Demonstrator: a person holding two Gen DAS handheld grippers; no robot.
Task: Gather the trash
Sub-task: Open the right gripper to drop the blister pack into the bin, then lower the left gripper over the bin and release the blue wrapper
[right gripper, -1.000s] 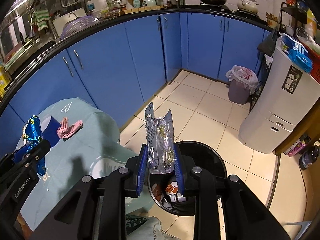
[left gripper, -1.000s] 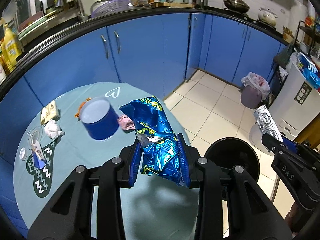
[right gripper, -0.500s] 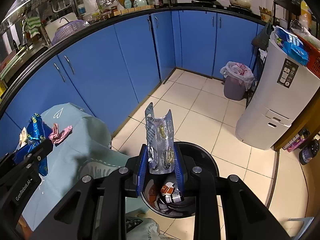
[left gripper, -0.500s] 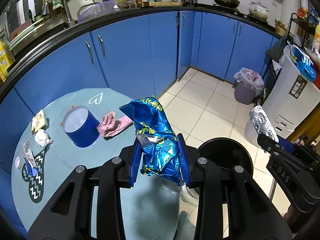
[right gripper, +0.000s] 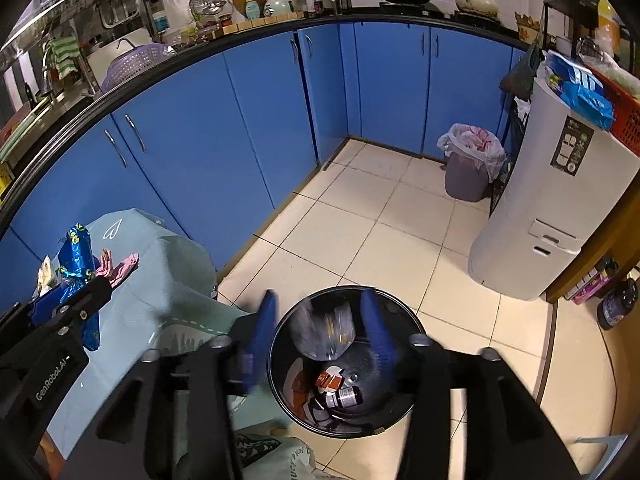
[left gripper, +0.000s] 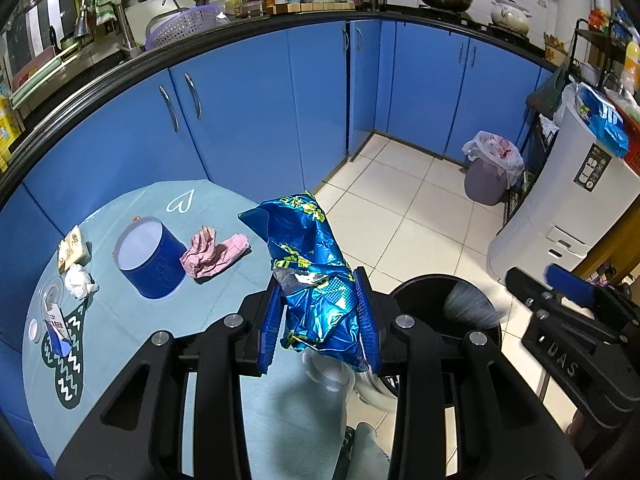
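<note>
My left gripper point(left gripper: 320, 320) is shut on a crumpled blue snack bag point(left gripper: 312, 268) and holds it above the edge of the teal table point(left gripper: 132, 344); the bag also shows in the right wrist view point(right gripper: 78, 256). My right gripper point(right gripper: 320, 336) is open above the black trash bin point(right gripper: 348, 360). A silver blister pack point(right gripper: 324, 332), blurred, is falling between its fingers into the bin, which holds other trash. The bin point(left gripper: 444, 312) and the falling pack point(left gripper: 468, 308) also show in the left wrist view. A pink crumpled wrapper point(left gripper: 212, 250) lies on the table.
On the table stand a blue round tin point(left gripper: 148, 260), a white tissue ball point(left gripper: 78, 282), a yellow packet point(left gripper: 72, 246) and a small carton point(left gripper: 56, 328). Blue cabinets point(left gripper: 248, 120) run behind. A white appliance point(right gripper: 548, 208) and a lined grey bin point(right gripper: 470, 164) stand on the tiled floor.
My right gripper has opened and let go of the blister pack, which is dropping into the bin. My left gripper has shifted right with the snack bag, toward the bin.
</note>
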